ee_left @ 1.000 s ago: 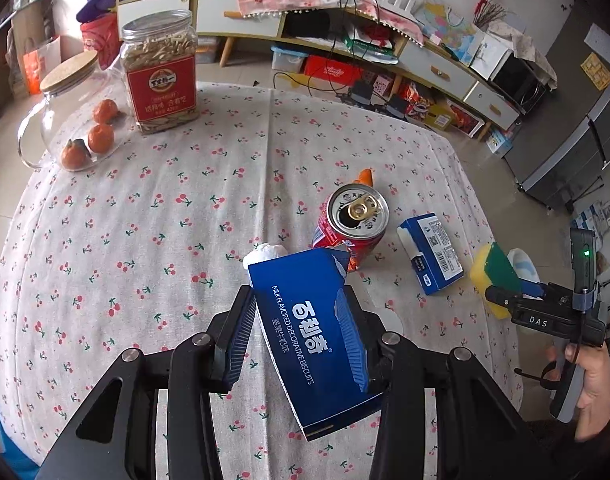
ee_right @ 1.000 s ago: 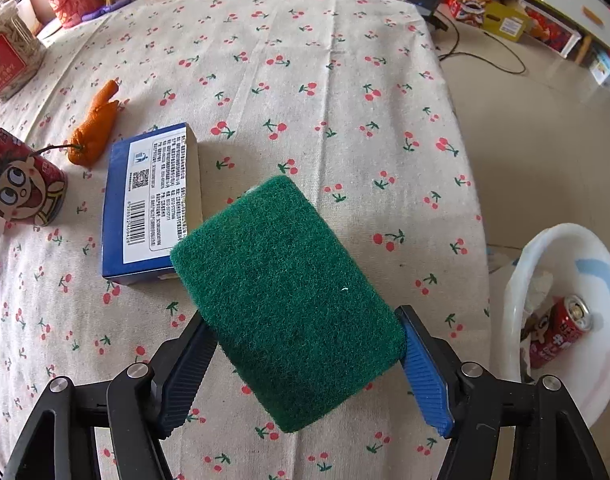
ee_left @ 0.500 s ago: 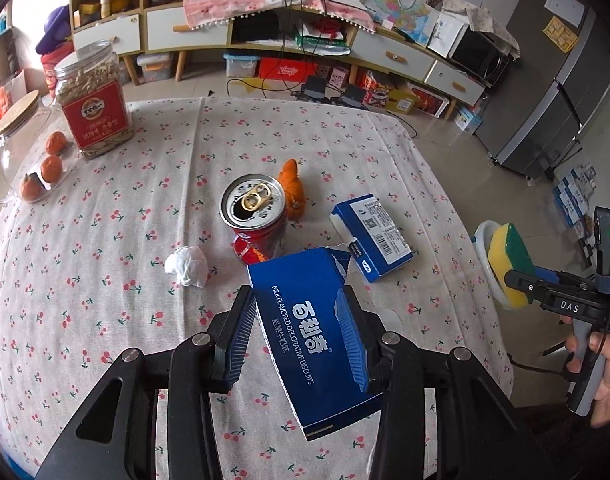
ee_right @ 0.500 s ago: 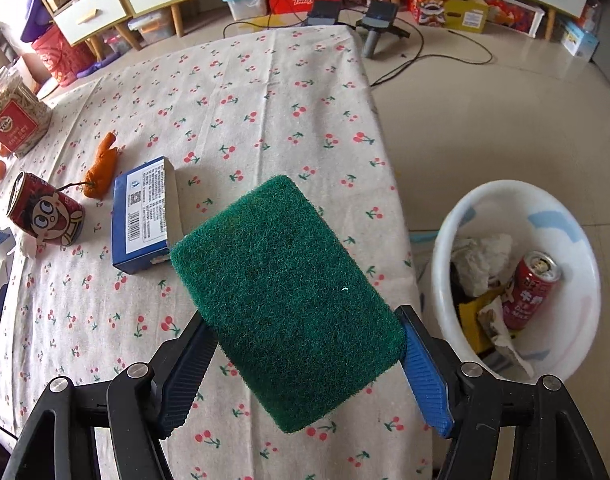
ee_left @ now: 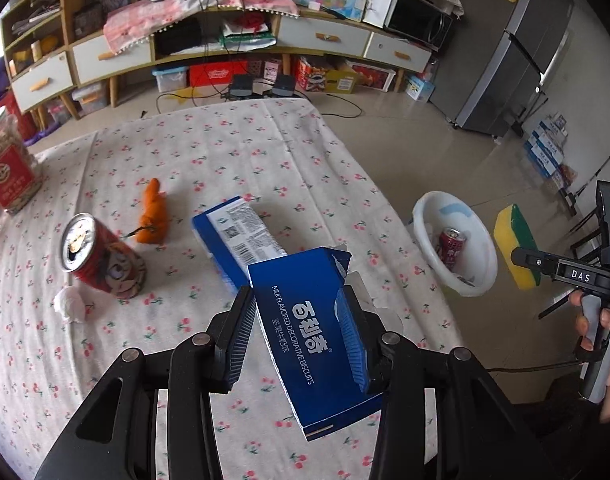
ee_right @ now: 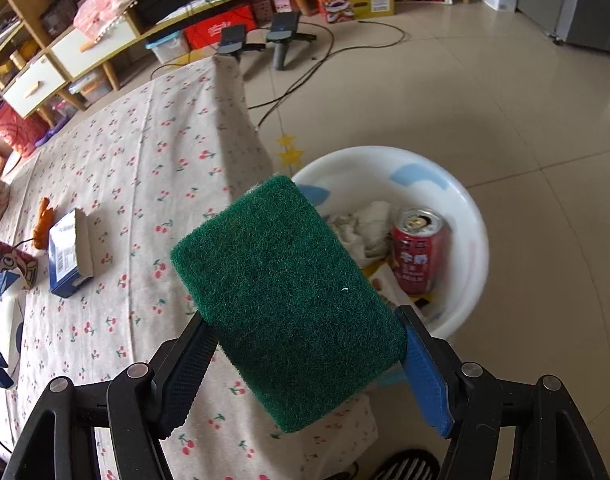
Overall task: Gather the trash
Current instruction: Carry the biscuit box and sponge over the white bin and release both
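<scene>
My left gripper (ee_left: 301,336) is shut on a blue biscuit box (ee_left: 313,340) and holds it above the table's right part. My right gripper (ee_right: 305,356) is shut on a green and yellow sponge (ee_right: 285,296), held off the table's edge beside the white basin (ee_right: 473,216) on the floor. The basin (ee_left: 481,248) holds a red can (ee_right: 417,252) and crumpled paper. On the cherry-print tablecloth (ee_left: 233,152) lie a second blue box (ee_left: 241,240), a red can (ee_left: 101,256), an orange peel (ee_left: 153,212) and a white paper wad (ee_left: 69,304).
A jar with a red label (ee_left: 9,176) stands at the table's far left. Low cabinets (ee_left: 225,48) line the back wall, with boxes and cables on the floor. A grey fridge (ee_left: 517,60) stands at the right.
Both grippers have swung to the right. The basin has come into both views, and the right gripper with the sponge has moved from over the table to beside the basin.
</scene>
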The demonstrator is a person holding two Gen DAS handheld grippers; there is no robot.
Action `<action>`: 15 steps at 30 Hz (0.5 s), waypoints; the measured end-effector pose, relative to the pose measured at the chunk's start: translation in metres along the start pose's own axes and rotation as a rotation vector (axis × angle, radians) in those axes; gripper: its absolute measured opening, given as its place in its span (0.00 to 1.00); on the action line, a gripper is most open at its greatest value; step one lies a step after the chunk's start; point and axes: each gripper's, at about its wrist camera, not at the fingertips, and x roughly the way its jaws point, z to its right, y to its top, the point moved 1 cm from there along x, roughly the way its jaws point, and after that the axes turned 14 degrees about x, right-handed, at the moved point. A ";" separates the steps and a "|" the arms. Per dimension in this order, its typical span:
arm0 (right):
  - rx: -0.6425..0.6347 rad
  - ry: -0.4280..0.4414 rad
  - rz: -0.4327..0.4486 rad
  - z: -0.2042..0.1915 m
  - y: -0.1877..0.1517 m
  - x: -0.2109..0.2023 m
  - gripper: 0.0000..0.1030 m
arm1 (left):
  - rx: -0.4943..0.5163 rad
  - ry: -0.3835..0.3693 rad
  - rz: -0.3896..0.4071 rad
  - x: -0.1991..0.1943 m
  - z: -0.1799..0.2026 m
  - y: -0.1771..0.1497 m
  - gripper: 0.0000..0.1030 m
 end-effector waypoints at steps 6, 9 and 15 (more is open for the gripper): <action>0.083 -0.017 0.006 0.049 0.008 -0.008 0.74 | 0.074 -0.073 -0.018 0.044 0.067 0.033 0.43; 0.111 -0.023 0.000 0.069 0.010 -0.009 0.74 | 0.111 -0.095 -0.027 0.064 0.098 0.050 0.43; 0.153 -0.037 -0.005 0.098 0.014 -0.012 0.74 | 0.166 -0.111 -0.019 0.099 0.139 0.075 0.43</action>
